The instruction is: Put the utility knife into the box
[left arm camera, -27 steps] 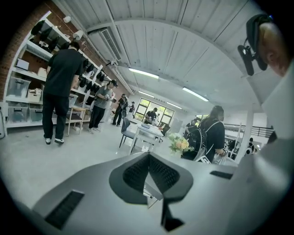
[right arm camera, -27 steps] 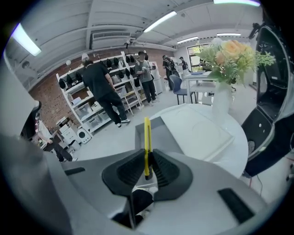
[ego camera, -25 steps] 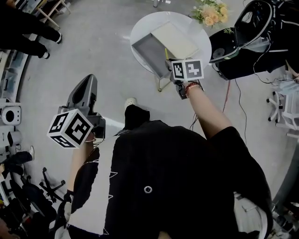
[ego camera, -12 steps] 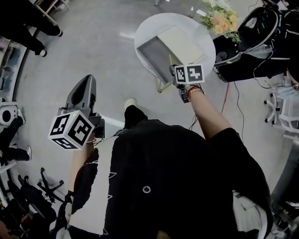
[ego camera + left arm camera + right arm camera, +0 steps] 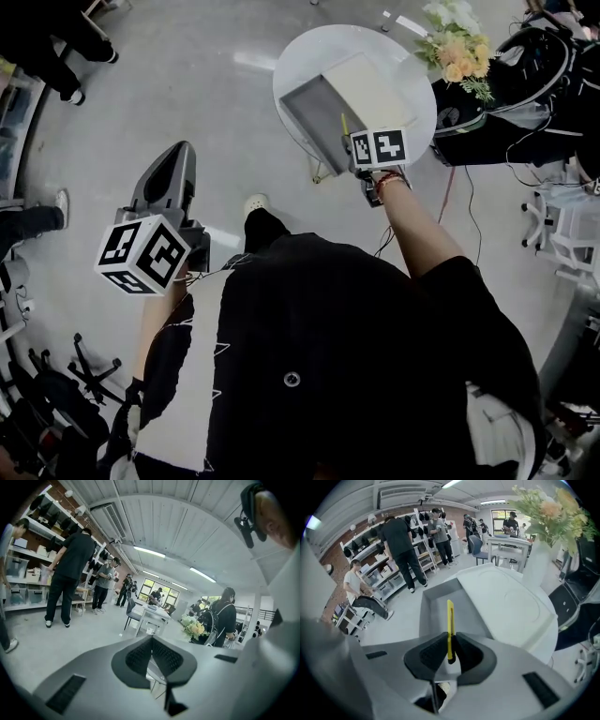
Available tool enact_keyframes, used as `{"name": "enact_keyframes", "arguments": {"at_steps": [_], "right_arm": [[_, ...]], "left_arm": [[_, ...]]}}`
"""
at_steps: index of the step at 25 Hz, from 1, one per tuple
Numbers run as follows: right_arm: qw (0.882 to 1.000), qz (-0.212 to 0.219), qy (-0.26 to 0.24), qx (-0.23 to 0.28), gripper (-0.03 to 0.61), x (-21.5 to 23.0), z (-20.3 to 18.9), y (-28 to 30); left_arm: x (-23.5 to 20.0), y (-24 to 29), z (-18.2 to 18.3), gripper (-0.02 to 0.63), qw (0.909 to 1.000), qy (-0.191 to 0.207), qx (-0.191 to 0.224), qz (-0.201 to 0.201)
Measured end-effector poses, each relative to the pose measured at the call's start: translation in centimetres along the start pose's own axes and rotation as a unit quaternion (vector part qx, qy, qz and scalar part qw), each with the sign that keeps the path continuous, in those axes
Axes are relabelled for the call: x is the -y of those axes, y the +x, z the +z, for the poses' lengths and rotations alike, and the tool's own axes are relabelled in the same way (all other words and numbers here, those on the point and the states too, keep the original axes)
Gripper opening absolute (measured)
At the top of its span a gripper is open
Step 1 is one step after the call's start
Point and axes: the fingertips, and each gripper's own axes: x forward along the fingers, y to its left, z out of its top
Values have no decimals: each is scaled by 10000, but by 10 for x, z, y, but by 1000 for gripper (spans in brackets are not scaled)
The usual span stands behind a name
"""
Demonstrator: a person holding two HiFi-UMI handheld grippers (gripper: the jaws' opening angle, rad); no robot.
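A slim yellow utility knife (image 5: pixel 450 625) stands pinched between the pads of my right gripper (image 5: pixel 450 656), its tip pointing out over the open grey box (image 5: pixel 440 609). In the head view the right gripper (image 5: pixel 349 141) hovers at the near edge of the box (image 5: pixel 314 108), which lies on a small round white table (image 5: pixel 412 84) beside its pale lid (image 5: pixel 366 84); the knife (image 5: pixel 344 125) shows as a thin yellow sliver. My left gripper (image 5: pixel 169 183) hangs low at the left over the floor, jaws shut and empty. The left gripper view shows its pads (image 5: pixel 140 656) meeting with nothing between them.
A vase of flowers (image 5: pixel 459 47) stands at the table's far right edge. Black chairs and a backpack (image 5: pixel 525 84) crowd the right side with cables on the floor. People stand by shelves (image 5: pixel 401 545) at the far left. My foot (image 5: pixel 255 203) is near the table's leg.
The right gripper with the knife has edged slightly closer to the box. The view has shifted a little; the left gripper stays put.
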Motion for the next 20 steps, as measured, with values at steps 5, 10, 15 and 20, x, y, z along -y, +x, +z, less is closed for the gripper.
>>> {"name": "enact_keyframes", "arguments": {"at_steps": [5,10,15,20], "right_arm": [[9990,-152,-228,-360,57,6,-1,11],[9961,-249,-316,-790,58,17,-8,24],[9931,-388,-389,-1040,57,21,-9,32],[9912,-410,-415,-1190,58,21,-11,41]], "left_arm": [[-17,1,-3,11,9999,-99,-39,136],[-35,4,-9,11,9993,-204,-104,295],[-45,10,-7,11,9993,-209,-118,303],[-50,18,-4,11,9994,-181,-123,282]]}}
